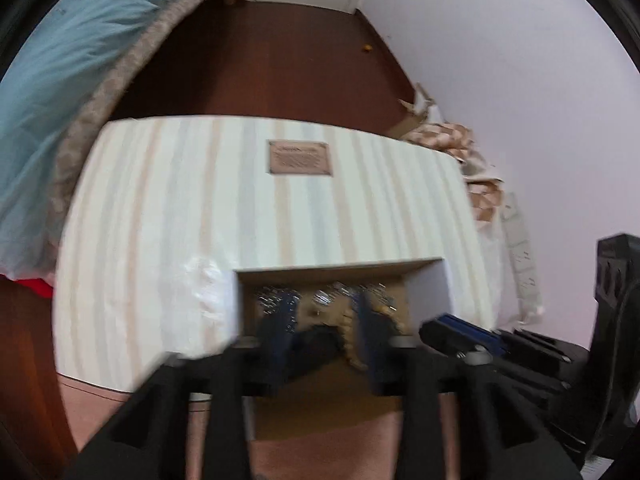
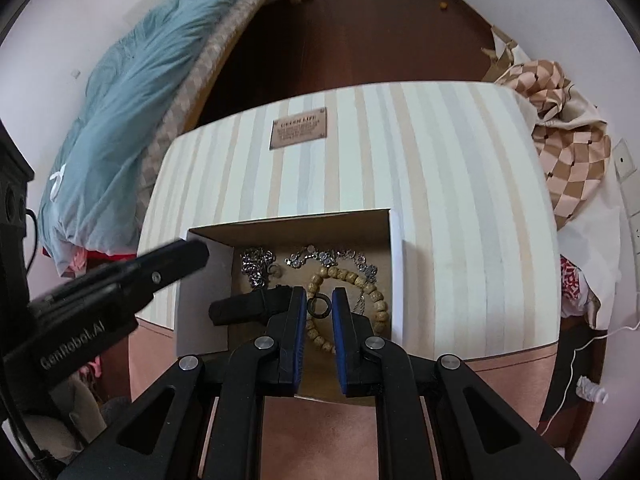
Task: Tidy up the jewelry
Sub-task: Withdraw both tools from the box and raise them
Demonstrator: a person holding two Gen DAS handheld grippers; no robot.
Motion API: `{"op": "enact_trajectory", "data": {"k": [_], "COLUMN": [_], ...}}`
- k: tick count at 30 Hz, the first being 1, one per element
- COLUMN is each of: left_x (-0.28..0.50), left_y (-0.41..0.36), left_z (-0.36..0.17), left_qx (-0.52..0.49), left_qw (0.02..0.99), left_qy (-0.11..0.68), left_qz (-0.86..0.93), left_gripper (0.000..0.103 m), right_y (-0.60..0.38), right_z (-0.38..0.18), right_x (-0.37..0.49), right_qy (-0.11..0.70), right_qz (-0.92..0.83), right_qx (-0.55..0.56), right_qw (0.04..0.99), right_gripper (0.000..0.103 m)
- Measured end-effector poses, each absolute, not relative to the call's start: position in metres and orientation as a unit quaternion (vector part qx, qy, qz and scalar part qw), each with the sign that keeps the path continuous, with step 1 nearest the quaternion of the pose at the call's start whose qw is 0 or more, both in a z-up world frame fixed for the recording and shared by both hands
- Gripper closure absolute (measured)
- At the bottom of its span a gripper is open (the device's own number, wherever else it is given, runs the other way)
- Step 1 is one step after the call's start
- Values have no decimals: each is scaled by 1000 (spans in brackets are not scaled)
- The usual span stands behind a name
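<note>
An open cardboard box (image 2: pixel 392 264) sits at the near edge of a striped tabletop (image 2: pixel 460 208). Inside lie silver chains (image 2: pixel 256 266), a wooden bead bracelet (image 2: pixel 372 292) and a dark ring (image 2: pixel 319 306). My right gripper (image 2: pixel 319 300) hovers over the box, its jaws a little apart on either side of the dark ring; whether they touch it is unclear. My left gripper (image 1: pixel 324 316) is open over the same box (image 1: pixel 428 288), blurred, and it shows in the right wrist view (image 2: pixel 200 254) at the box's left wall. The right gripper's fingers (image 1: pixel 460 334) enter the left wrist view.
A bed with a teal quilt (image 2: pixel 132 120) lies to the left. Checkered fabric (image 2: pixel 572 152) is piled at the right by the wall. A brown plaque (image 2: pixel 300 128) sits on the tabletop's far side. Dark wooden floor (image 2: pixel 360 36) lies beyond.
</note>
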State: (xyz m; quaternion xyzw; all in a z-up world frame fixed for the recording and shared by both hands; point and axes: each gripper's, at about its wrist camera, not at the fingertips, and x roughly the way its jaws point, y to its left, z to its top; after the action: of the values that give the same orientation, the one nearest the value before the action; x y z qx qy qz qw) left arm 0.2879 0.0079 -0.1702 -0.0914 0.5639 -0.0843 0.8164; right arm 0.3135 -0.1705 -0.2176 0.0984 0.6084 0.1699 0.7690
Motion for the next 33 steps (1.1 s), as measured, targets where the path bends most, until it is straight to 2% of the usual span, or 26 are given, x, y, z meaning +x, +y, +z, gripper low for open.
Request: {"op": "enact_trajectory", "data": {"k": [1,2,7,9,11,13,15,16,21,26,33], "left_x": [288,286,278,270,259,251,239,233,208,187,143], "left_y": [10,14,28,32,37,39,40,40,36,33,26], "left_z": [-168,-164,-154,-151,-148,-146,-143,-142,-139,-136,-92], "left_qx": [-88,-88,-71,-65,-57,-50,-44,-40,-10,-11,-19], "left_qw": [821,826,839,843,847,851,857,860,868,865,881], "left_qy": [560,552,537,533,529,523,514,509,495,500,471], "left_qz": [-74,-68,-41,-33,-18,-6,5,10,43,43,40], "left_gripper": [27,24,23,11,6,6,4,3,0,0,0], "right_y": [-171,-172,-179,-181,-185,-189,-192,-193,-193,-195,-201], "right_z": [-217,-215,-201,-195,-189,-182,-178,-175,-171,-160,-114], "right_x": [314,313,306,301,295,286,278,273,252,228,184], "right_qy": [609,606,593,586,578,568,558,553,547,535,504], "right_qz": [170,168,162,155,144,132,117,110,74,54,47], "right_qx": [100,101,93,85,69,56,39,27,-9,-21,-21], "right_qw": [768,771,783,791,800,811,820,825,834,843,862], "right_gripper": [76,74,68,63,51,29,12,8,1,1,1]}}
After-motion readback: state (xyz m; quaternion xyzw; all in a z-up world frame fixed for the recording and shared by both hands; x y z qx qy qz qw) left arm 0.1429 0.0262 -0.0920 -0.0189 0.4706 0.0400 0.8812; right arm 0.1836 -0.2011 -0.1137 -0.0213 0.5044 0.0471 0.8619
